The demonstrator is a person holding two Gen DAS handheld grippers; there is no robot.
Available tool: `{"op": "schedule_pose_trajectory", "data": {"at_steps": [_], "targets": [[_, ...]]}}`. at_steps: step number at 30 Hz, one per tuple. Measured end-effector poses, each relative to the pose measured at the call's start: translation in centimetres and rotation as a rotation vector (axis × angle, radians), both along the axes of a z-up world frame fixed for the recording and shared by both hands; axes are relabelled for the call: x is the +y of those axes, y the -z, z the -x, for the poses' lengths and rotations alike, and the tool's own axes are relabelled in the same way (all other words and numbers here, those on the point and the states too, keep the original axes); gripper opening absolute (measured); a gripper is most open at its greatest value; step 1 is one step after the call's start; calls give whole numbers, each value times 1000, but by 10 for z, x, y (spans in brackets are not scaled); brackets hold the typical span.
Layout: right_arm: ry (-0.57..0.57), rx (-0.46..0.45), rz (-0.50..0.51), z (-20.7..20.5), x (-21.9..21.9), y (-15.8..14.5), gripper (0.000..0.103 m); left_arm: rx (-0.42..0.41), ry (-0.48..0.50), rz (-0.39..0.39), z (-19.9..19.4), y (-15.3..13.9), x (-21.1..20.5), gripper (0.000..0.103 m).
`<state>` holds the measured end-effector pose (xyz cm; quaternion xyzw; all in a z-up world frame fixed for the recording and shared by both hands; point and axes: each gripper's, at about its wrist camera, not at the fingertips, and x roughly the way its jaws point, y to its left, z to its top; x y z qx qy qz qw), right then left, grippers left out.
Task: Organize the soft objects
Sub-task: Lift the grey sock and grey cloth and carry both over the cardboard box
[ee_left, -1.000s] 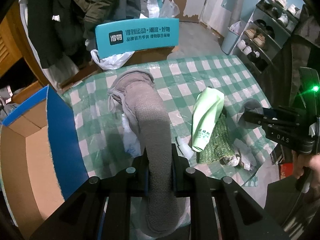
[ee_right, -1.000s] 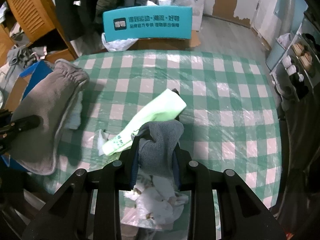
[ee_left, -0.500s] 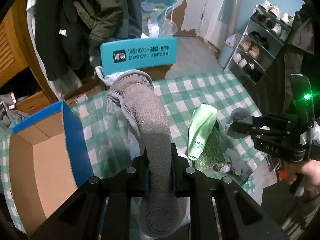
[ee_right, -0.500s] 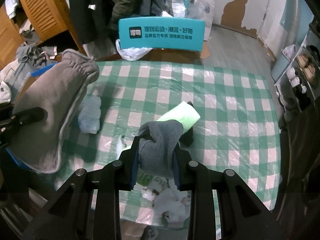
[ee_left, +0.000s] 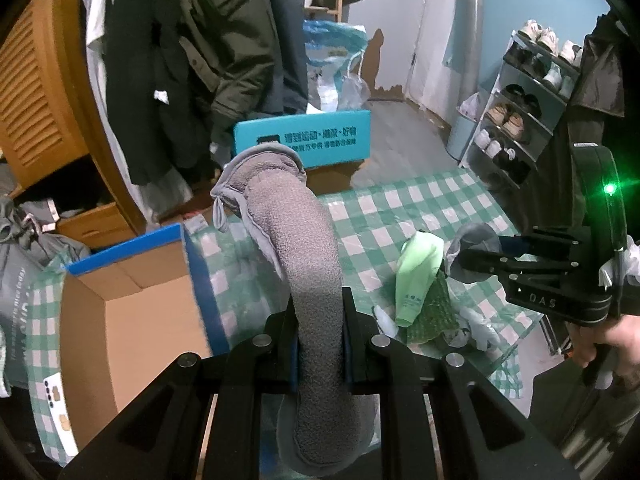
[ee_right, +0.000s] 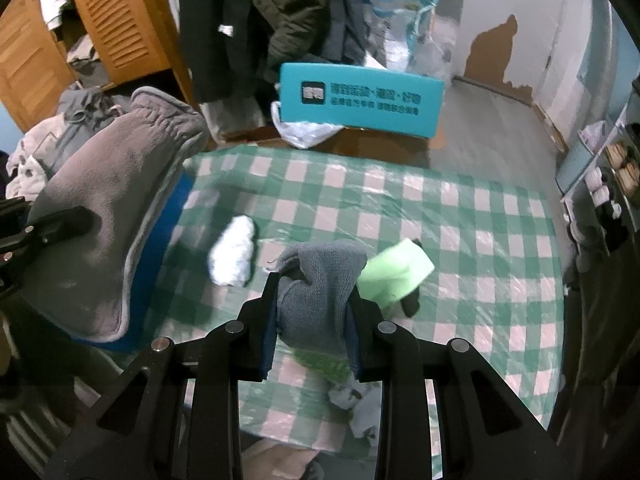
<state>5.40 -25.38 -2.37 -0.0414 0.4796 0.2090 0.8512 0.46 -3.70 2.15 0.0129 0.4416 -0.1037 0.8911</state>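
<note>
A long grey fleece mitten (ee_left: pixel 308 248) is clamped in the left gripper (ee_left: pixel 320 316), raised above the open cardboard box (ee_left: pixel 132 312) at the counter (ee_right: pixel 460 216) edge, while the right gripper (ee_right: pixel 314 312), level over the checked counter, pinches a grey knit cloth (ee_right: pixel 320 280) above the green tube (ee_right: pixel 396 276).

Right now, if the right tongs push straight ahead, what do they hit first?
Probably the light green pouch on the checked tablecloth, just beyond the grey knit cloth held by the right tongs. Depth is unclear.
</note>
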Motion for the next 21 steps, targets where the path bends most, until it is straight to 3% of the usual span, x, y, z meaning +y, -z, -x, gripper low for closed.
{"op": "schedule_pose_trajectory", "data": {"at_steps": [21], "targets": [[-113, -59, -26, 3, 83, -39, 28, -73, -132, -14, 31, -19, 72, 16]]}}
